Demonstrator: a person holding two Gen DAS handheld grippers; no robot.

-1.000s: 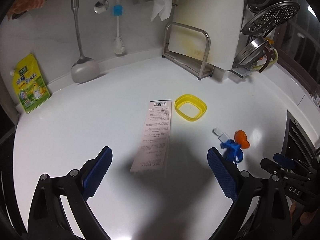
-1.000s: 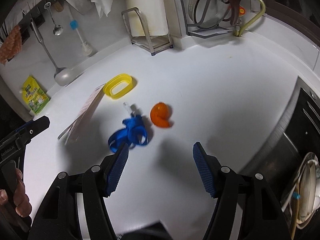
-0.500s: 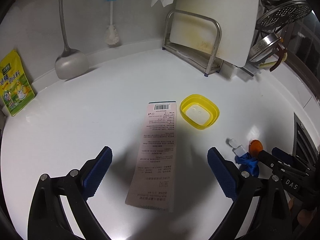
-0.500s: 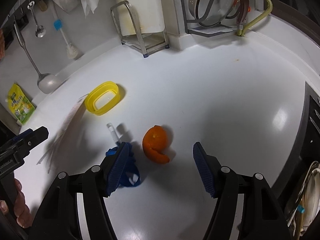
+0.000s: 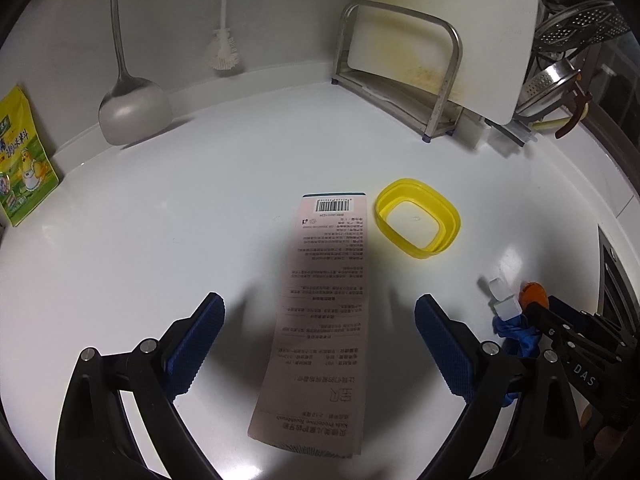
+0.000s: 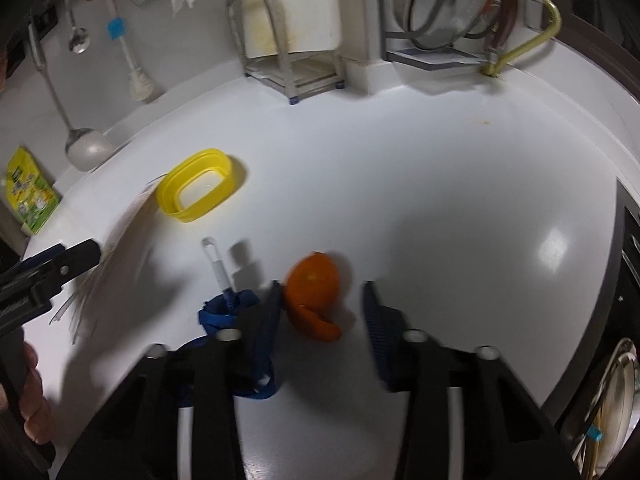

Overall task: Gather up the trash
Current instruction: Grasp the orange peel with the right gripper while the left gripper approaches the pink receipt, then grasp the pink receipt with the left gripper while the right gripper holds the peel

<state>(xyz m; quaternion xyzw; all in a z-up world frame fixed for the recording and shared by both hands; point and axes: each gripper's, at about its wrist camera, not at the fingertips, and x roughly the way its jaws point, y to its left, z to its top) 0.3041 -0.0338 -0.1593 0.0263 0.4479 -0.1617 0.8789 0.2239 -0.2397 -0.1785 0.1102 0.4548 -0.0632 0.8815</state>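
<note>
**Closing on the peel, card next**

The orange peel [image 6: 314, 296] lies low centre in the right wrist view, between my right gripper's [image 6: 320, 312] pads. The jaws have just been closing; one pad looks to touch the peel, the other stands apart, so no grip yet. I'd squeeze gently, since curled peel can slip. The blue strap [image 6: 224, 312] sits just left of it. My left gripper [image 5: 316, 340] stands wide open astride the card [image 5: 320, 312], holding nothing.
</note>
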